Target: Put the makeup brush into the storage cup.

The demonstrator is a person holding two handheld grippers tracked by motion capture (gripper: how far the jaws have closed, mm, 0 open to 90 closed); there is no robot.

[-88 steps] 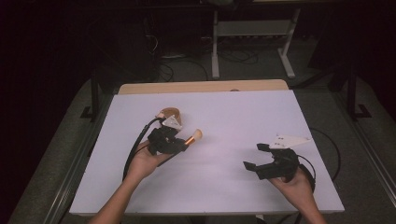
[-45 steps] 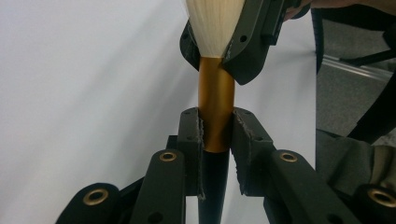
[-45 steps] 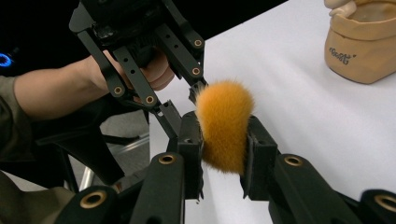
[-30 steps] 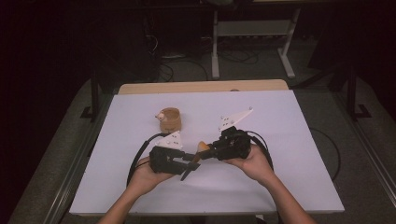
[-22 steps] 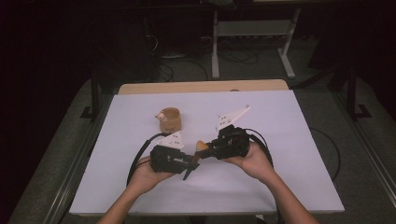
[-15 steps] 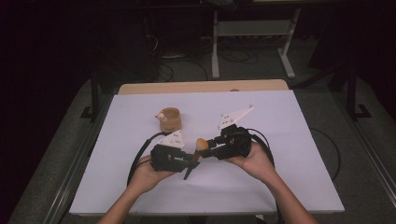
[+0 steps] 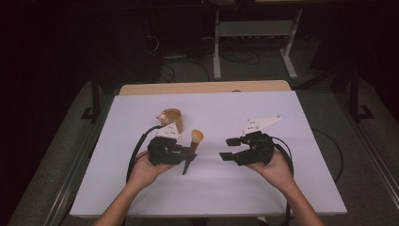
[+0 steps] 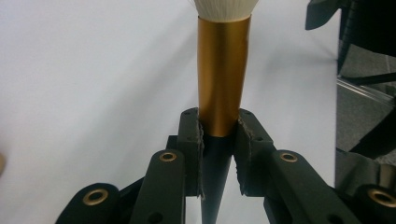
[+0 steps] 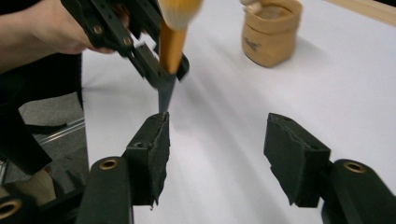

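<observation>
- Fingers [image 8: 192, 140] of left gripper [image 7: 184, 151] are clamping a makeup brush [image 8: 222, 79], pads pressing both sides where the gold sleeve meets the black handle.
- Brush is sticking out past the tips w/ its pale bristle head away from the hand; black pointed handle end is running back between the jaws.
- From high view, brush is being held above the white table [image 7: 306, 188], bristle end pointing toward the far side, handle tip pointing down toward the person.
- Right gripper [image 7: 228, 148] is standing open w/ nothing between its pads [image 9: 154, 154]; jaws have just been opening.
- Right gripper is sitting off to the right of the brush, apart from it, not touching.
- In right gripper view, brush's black tip is showing just beyond the left pad, w/ a gap.
- Small tan pouch [image 7: 170, 118] is sitting on the table just beyond the left gripper.
</observation>
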